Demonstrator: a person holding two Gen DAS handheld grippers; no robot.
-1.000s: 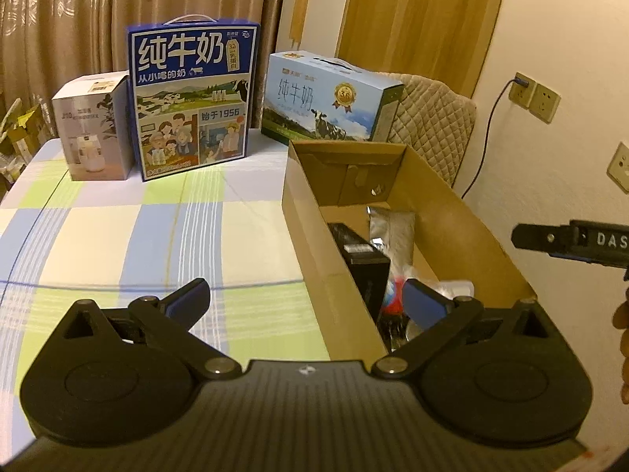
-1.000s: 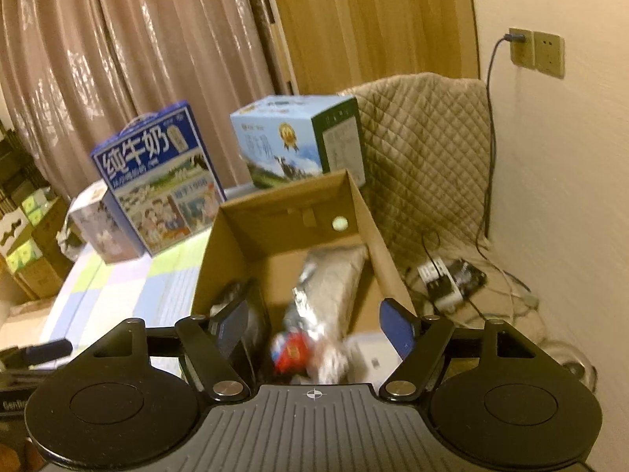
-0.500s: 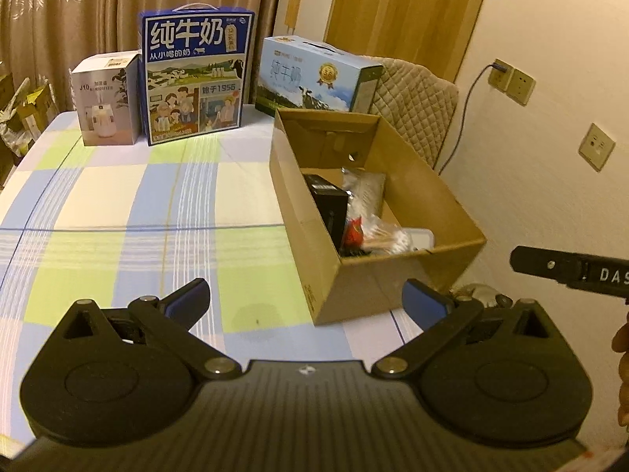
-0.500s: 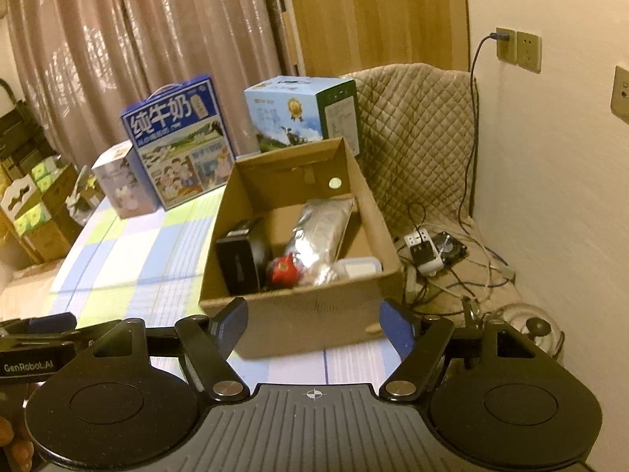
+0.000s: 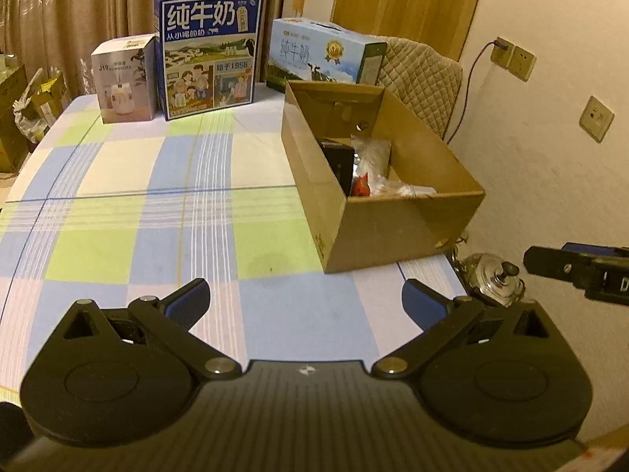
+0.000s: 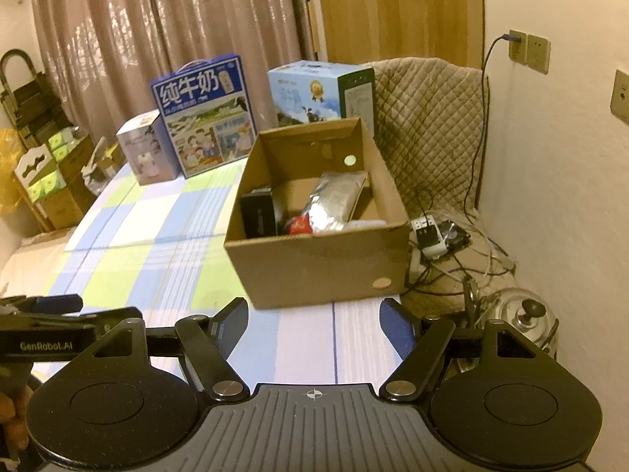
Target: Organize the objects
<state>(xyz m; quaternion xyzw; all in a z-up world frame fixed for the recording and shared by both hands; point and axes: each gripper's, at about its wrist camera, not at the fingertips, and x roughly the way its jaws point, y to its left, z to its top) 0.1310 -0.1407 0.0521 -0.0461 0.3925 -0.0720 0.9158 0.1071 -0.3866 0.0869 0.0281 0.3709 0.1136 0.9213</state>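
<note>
An open cardboard box (image 5: 397, 228) (image 6: 314, 263) stands at the table's right edge. Inside it lie a black box (image 6: 257, 216), a silver foil bag (image 6: 334, 200), a red item (image 6: 298, 225) and a white packet (image 5: 409, 190). My left gripper (image 5: 304, 301) hovers open and empty over the checked tablecloth (image 5: 137, 204), well short of the box. My right gripper (image 6: 314, 320) is open too, holding nothing, in front of the box's near wall. Each gripper shows at the edge of the other's view.
At the table's back stand a white appliance box (image 5: 124, 78), a dark blue milk carton case (image 5: 208, 53) and a light blue milk case (image 5: 322, 57). A quilted chair (image 6: 428, 118), a power strip with cables (image 6: 428, 232) and a metal kettle (image 6: 523, 314) lie right of the table.
Both grippers have pulled back and away from the cardboard box, which now looks smaller and farther. Both stay open and empty.
</note>
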